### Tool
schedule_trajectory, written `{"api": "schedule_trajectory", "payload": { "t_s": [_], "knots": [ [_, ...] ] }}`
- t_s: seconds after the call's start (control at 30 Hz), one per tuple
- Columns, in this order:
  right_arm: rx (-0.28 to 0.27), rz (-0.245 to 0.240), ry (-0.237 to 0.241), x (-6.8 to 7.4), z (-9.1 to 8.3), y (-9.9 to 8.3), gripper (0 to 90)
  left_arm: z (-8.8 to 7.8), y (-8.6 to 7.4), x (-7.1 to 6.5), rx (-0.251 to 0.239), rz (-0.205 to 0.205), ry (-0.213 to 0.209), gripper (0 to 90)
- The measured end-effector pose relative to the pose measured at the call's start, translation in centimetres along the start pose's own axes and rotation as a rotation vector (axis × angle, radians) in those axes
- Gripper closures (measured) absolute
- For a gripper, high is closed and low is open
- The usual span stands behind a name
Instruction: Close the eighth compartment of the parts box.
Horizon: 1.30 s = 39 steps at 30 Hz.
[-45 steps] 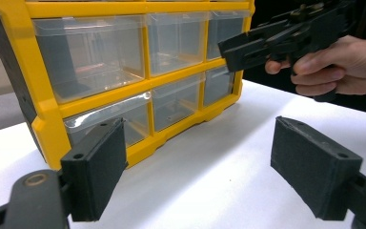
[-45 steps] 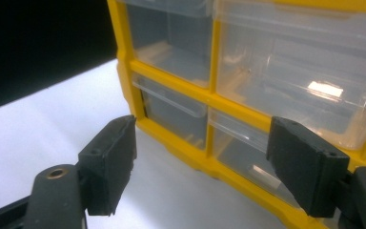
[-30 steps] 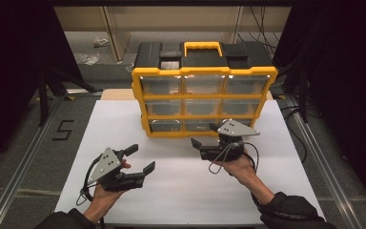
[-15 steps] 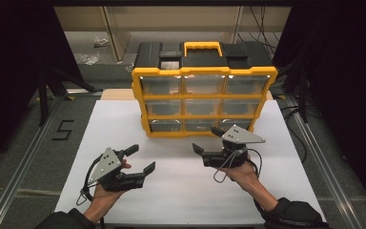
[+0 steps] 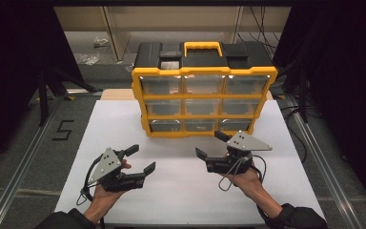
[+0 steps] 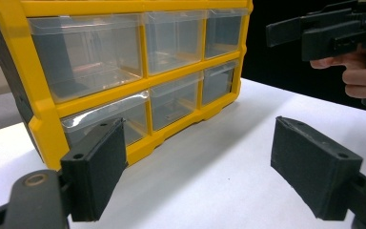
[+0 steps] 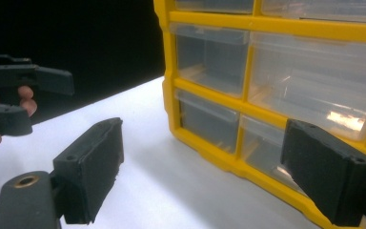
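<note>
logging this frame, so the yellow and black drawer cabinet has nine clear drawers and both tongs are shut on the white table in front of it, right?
Not quite. Both tongs are open, not shut: the high view shows the left tongs and right tongs with jaws spread, holding nothing. The rest holds: the yellow and black plastic drawer cabinet has nine clear drawers and stands on the white table behind them.

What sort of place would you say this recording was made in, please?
Probably a lab or data-recording bench rather than a home. A white rectangular tabletop sits between metal floor rails with black curtains at the sides, and a yellow-and-black plastic drawer organiser stands alone on it.
</note>
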State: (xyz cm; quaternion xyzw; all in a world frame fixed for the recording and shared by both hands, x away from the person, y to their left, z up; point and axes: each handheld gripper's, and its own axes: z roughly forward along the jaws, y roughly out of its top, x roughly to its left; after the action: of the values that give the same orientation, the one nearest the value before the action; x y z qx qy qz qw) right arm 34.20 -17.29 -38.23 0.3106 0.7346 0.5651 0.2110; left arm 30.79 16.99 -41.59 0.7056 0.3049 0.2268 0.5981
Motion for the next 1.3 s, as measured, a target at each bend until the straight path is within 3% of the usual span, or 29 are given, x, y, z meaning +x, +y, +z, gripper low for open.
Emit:
{"api": "schedule_trajectory", "payload": {
  "t_s": [0.7,1.3],
  "knots": [
    [-0.003,-0.019,0.011,0.6,-1.6,-1.0,15.5,0.0,0.0,0.0,0.001,0.001,-0.001,18.8],
    [-0.005,0.003,-0.015,0.3,-2.7,-2.1,15.4,0.0,0.0,-0.1,0.000,0.003,-0.007,18.7]
  ]
}}
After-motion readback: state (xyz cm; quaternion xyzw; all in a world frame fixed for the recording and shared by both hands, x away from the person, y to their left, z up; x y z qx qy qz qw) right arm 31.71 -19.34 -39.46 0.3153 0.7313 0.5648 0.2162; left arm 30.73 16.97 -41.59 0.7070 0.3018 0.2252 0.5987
